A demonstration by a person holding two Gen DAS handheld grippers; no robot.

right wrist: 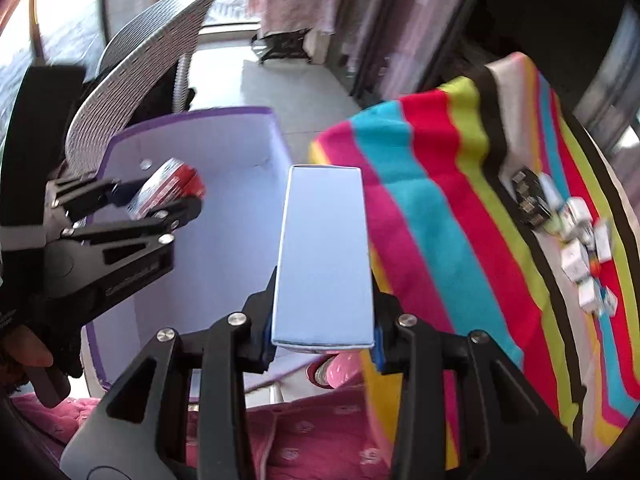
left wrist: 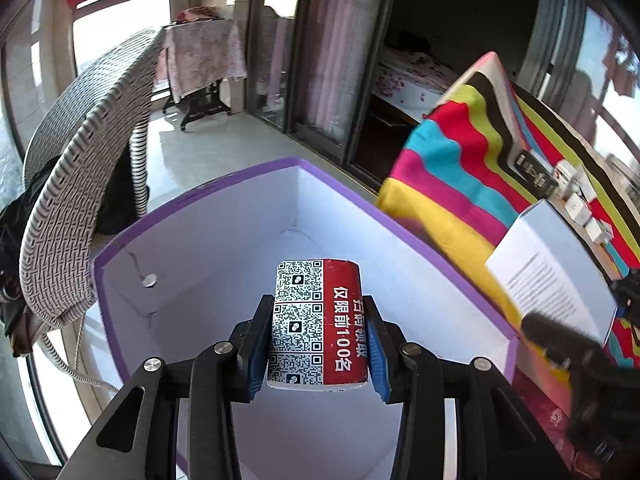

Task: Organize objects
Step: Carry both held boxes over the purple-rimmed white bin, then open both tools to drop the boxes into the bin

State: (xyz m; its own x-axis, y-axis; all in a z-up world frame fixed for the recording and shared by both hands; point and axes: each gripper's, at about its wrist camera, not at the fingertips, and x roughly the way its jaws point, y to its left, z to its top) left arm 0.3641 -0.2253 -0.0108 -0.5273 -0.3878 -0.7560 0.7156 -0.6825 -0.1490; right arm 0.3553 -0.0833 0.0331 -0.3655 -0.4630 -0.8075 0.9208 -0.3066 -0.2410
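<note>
My left gripper (left wrist: 318, 320) is shut on a red and white box printed with QR codes (left wrist: 318, 324) and holds it over the open purple-edged white box (left wrist: 192, 264). In the right wrist view the left gripper (right wrist: 160, 200) and its QR box (right wrist: 168, 188) hang over the same purple-edged box (right wrist: 224, 152). My right gripper (right wrist: 322, 312) is shut on a tall pale blue-white box (right wrist: 324, 256), held upright beside the purple-edged box. That tall box (left wrist: 552, 264) also shows at the right of the left wrist view.
A striped multicoloured cloth (right wrist: 460, 220) covers the surface to the right, with several small white boxes (right wrist: 580, 248) and a dark box (right wrist: 528, 200) on it. A wicker chair (left wrist: 80, 184) stands left. A pink quilted cloth (right wrist: 312, 432) lies below.
</note>
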